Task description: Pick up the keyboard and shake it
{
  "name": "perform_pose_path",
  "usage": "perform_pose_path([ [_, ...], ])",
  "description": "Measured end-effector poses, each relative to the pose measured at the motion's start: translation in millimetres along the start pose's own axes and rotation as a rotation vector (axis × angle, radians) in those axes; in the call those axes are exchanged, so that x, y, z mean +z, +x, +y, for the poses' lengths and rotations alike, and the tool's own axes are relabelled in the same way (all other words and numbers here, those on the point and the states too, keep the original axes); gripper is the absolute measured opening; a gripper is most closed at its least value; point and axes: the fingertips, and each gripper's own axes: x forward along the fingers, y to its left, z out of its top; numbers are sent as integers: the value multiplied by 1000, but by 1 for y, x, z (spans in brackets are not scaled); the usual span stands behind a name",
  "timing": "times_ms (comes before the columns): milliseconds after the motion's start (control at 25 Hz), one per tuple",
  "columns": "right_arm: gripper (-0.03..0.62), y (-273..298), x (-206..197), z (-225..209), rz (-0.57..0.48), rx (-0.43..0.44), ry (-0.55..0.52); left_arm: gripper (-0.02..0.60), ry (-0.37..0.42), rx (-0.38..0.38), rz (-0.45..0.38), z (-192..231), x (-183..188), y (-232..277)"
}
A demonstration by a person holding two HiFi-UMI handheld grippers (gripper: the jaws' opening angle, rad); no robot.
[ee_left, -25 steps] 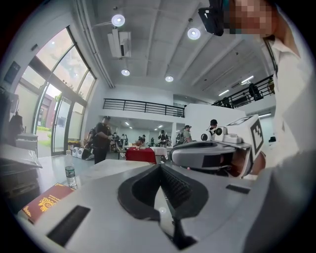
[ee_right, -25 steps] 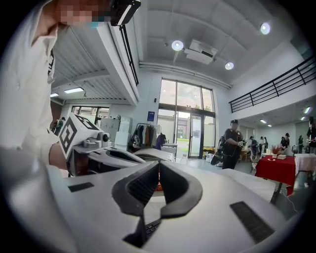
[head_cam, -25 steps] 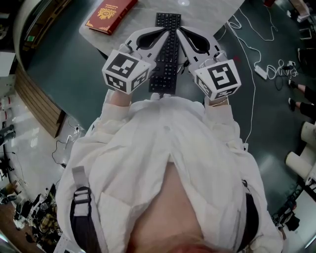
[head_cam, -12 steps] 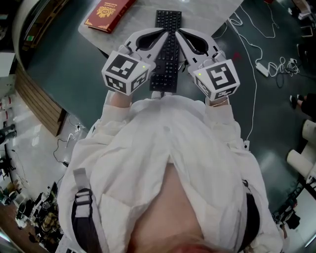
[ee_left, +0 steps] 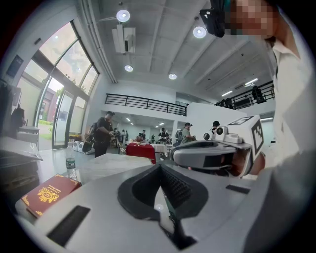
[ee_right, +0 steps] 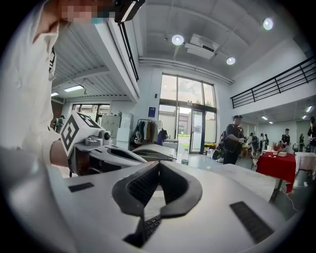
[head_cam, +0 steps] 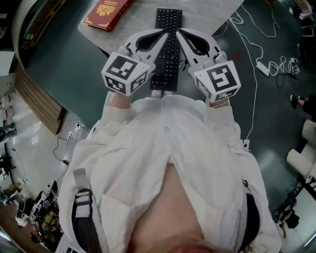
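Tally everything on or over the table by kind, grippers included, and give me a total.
keyboard: 1, gripped from both sides
red book: 1
water bottle: 1
grippers: 2, the left gripper and the right gripper, each shut on the keyboard
Total: 5

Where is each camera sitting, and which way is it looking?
Head view: on the person's head, looking steeply down at their white shirt, the left gripper, the right gripper and the keyboard.
Left gripper view: rides the left gripper, looking along its jaws, shut on the keyboard, towards the right gripper and their shirt.
Right gripper view: rides the right gripper, looking along its jaws towards the left gripper.
Shared: head and left gripper views both show the red book.
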Motion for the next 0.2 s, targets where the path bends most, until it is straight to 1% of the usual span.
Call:
perform_pose_path([
  [200, 28, 0, -1, 2, 1, -2, 1, 14, -1, -5, -2, -1, 0, -1],
])
